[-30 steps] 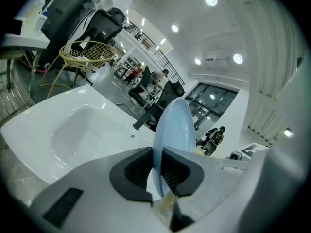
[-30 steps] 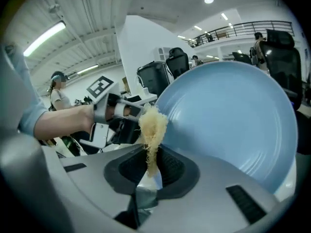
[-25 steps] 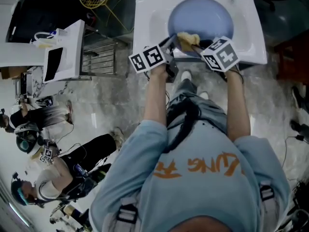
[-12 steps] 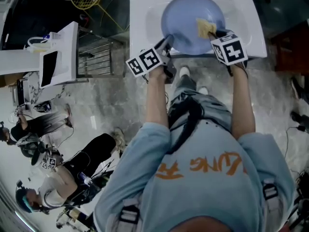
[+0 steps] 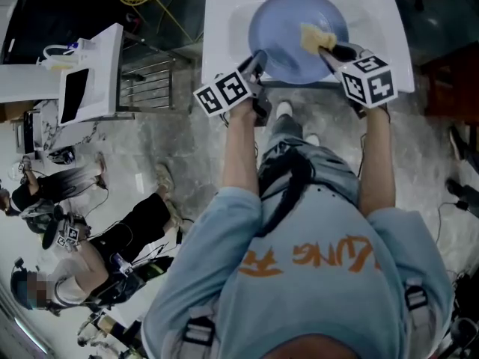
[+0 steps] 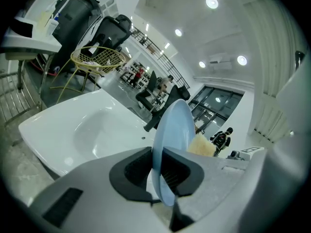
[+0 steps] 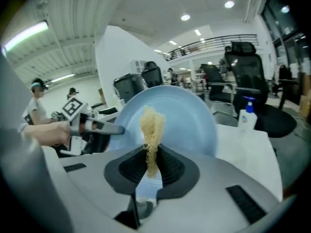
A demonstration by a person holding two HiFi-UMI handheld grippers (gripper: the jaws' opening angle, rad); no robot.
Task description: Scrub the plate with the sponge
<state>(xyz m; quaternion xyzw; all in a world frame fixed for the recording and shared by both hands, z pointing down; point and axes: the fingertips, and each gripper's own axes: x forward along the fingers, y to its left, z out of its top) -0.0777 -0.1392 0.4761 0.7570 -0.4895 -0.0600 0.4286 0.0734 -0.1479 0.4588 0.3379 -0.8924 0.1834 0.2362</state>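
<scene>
Yellow sponge (image 5: 314, 37) has slid farther up the blue plate (image 5: 283, 42).

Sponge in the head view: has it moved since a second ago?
Yes. Against the sink, the sponge in the right gripper has slid rightward across the plate, away from the near rim.
</scene>
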